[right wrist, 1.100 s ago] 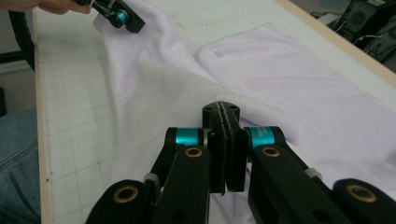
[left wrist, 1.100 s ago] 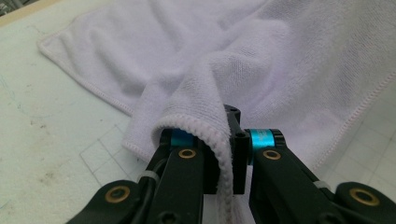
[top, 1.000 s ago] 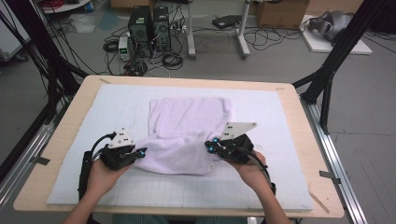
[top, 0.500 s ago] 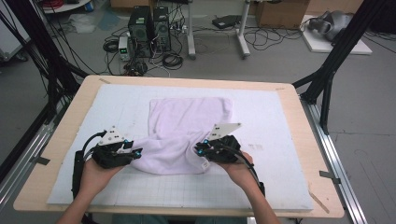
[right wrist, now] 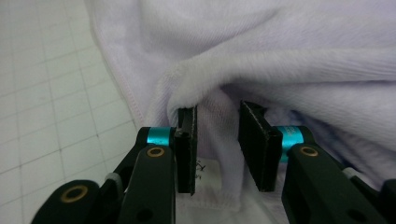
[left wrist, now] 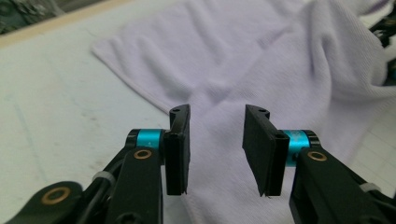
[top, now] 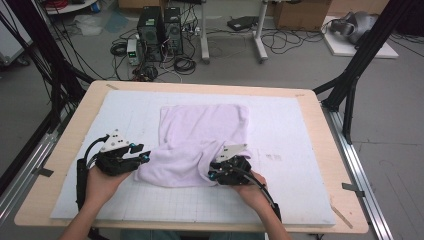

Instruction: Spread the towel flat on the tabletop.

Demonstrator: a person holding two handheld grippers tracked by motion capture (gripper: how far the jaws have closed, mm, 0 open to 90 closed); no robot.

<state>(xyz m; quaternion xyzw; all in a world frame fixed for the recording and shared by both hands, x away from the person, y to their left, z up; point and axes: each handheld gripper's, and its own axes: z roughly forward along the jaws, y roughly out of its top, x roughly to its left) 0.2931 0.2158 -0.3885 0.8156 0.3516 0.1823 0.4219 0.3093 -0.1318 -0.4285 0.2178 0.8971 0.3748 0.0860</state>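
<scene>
Scene: a person at a counter covered by a white gridded mat, working a pale lilac towel with a gripper in each hand.
Towel: lies mid-mat, its far half flat, its near edge folded back and rumpled into a loose roll between the two grippers.
Step in hand: judging by the slack cloth, both near corners are being let go after a fold — the towel is settling onto itself.
Doing it well: let the cloth drop clear of the pads before pulling back; draw each gripper straight toward the near edge, low and slow, so no loop snags and drags the fold open.
Left gripper: sits at the towel's near left edge; jaws part-open with a clear gap after a quick opening, just easing closer, nothing pinched — towel lies beyond and beneath them.
Right gripper: at the near right corner; jaws have just been opening, now a narrow gap. A rolled fold of towel rests against the tips and cloth hangs between them, but the pads do not press on it.
Risk: that fold may catch on the right gripper as it withdraws.
</scene>
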